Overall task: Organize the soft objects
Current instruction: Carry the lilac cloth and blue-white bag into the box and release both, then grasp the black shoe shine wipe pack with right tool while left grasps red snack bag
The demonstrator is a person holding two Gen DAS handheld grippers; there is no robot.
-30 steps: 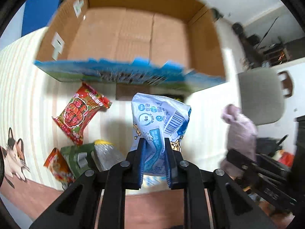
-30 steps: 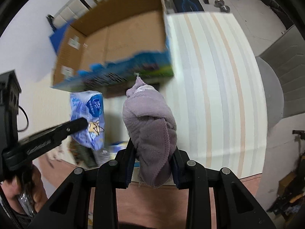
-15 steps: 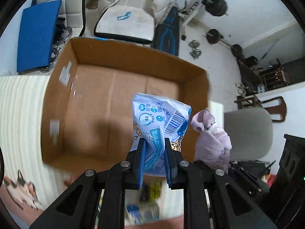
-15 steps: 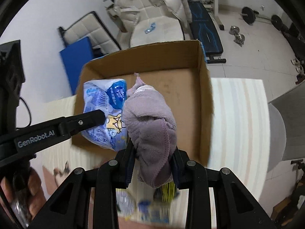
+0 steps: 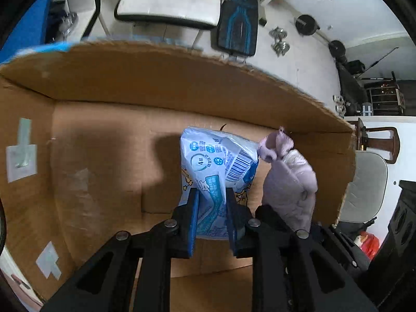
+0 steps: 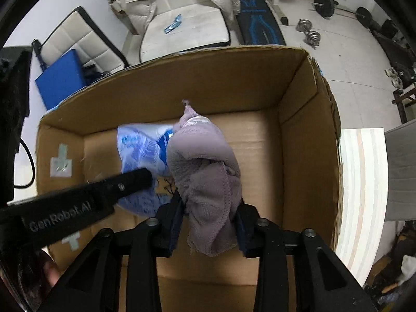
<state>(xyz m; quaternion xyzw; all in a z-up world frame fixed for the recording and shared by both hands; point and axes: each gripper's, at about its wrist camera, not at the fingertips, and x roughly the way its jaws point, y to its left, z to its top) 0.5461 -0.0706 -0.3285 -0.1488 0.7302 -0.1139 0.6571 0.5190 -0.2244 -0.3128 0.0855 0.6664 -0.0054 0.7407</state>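
My left gripper (image 5: 211, 209) is shut on a light blue printed soft packet (image 5: 218, 161) and holds it inside the open cardboard box (image 5: 104, 98), above the box floor. My right gripper (image 6: 208, 215) is shut on a bundled lilac cloth (image 6: 205, 171) and holds it inside the same box (image 6: 301, 135), just right of the packet (image 6: 140, 150). The cloth also shows in the left wrist view (image 5: 288, 179), beside the packet. The left gripper's arm (image 6: 78, 202) crosses the lower left of the right wrist view.
The box stands on a striped tablecloth (image 6: 364, 182). Behind it are a white padded bench (image 6: 182, 26), a blue mat (image 6: 62, 78), dumbbells (image 6: 309, 33) and a grey chair (image 5: 366, 182).
Both grippers have moved forward from over the table, across the box's near wall, and down into the box, still holding the packet and the cloth. The snack packs on the table have left view.
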